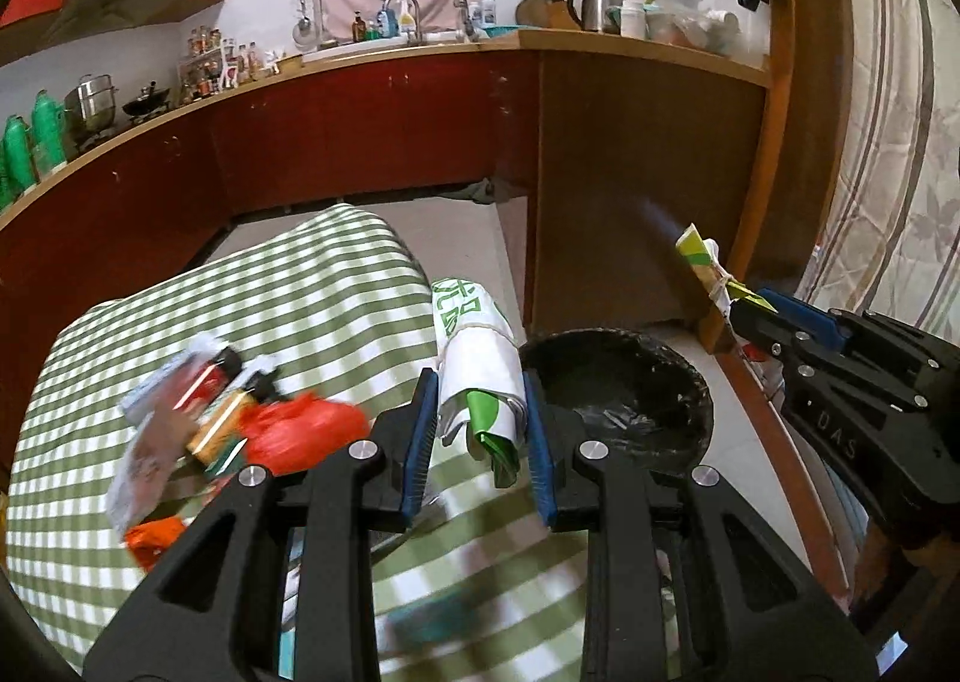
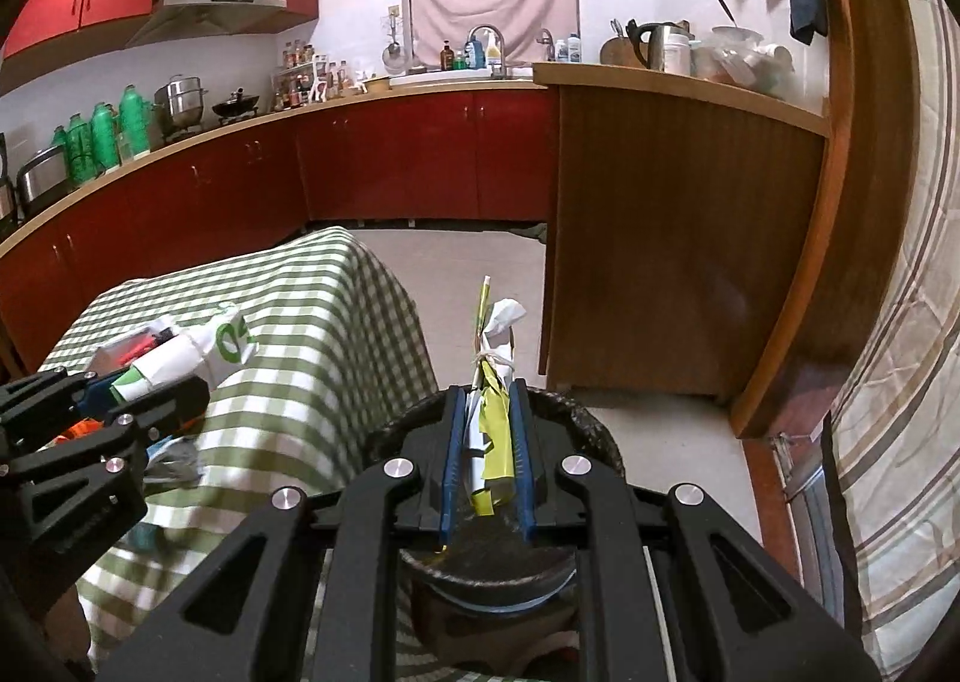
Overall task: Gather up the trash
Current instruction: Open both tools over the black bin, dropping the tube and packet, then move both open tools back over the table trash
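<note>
In the left wrist view my left gripper is shut on a crumpled white-and-green paper bag, held over the edge of the green-checked table beside the black-lined trash bin. My right gripper is shut on a yellow-green wrapper tied up with white tissue, directly above the bin. From the left wrist the right gripper shows at the right with the wrapper sticking out. From the right wrist the left gripper and its bag show at the left.
More trash lies on the tablecloth: a red plastic bag, blurred wrappers and an orange scrap. A wooden counter end stands behind the bin. Red kitchen cabinets run along the back. A striped curtain hangs at right.
</note>
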